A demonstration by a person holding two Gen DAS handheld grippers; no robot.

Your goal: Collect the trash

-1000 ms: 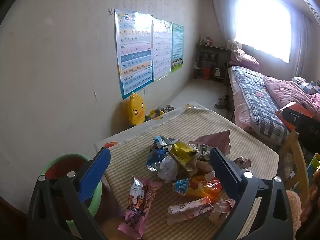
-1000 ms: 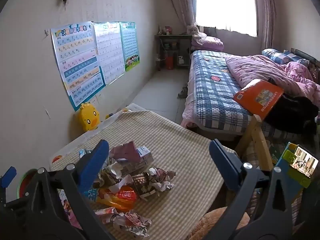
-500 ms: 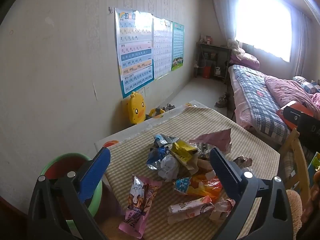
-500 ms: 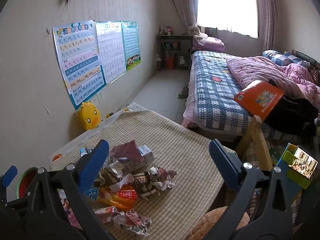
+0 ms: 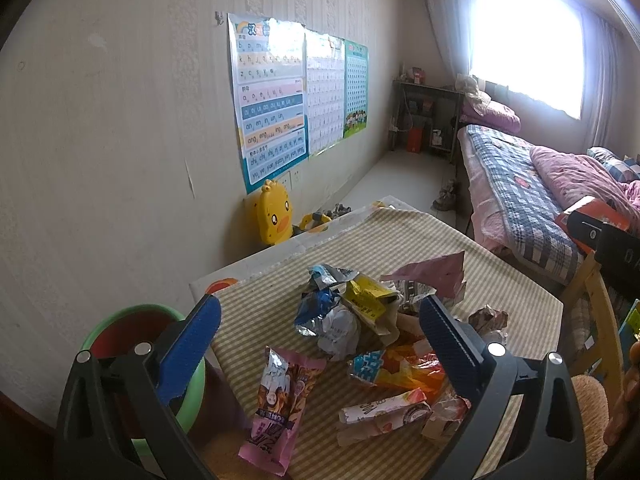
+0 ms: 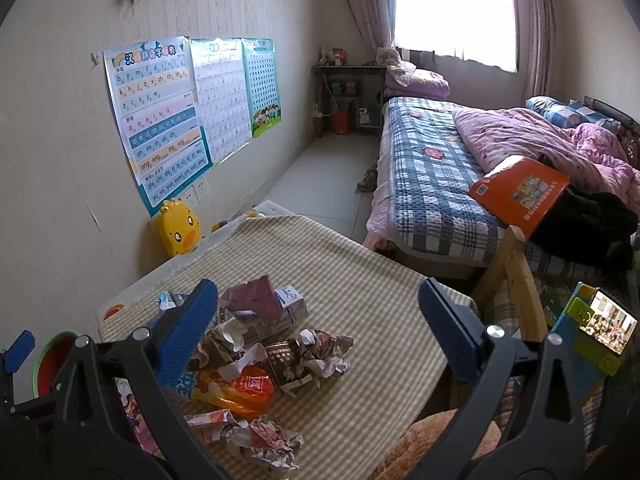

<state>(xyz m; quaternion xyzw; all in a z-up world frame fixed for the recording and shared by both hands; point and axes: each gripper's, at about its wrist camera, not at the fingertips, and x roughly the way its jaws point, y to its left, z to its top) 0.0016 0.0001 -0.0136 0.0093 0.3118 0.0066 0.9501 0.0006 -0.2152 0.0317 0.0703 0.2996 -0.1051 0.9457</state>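
Note:
A heap of trash (image 5: 360, 320) lies on the striped tablecloth (image 5: 500, 280): crumpled wrappers, a pink snack packet (image 5: 276, 400), an orange wrapper (image 5: 404, 368) and a small carton (image 6: 290, 304). A green bin with a red liner (image 5: 120, 340) stands by the table's left edge, also seen as the bin (image 6: 48, 360). My left gripper (image 5: 316, 344) hangs open above the near part of the heap, holding nothing. Over the heap's right side my right gripper (image 6: 320, 328) is open and empty too.
A yellow duck stool (image 5: 272, 216) sits by the wall beyond the table. A bed (image 6: 460, 184) with an orange book (image 6: 520, 192) stands to the right. A wooden chair frame (image 6: 512, 272) is at the table's right edge, beside a phone (image 6: 608, 320).
Both views have shifted only slightly; the trash and both open grippers stay as they were.

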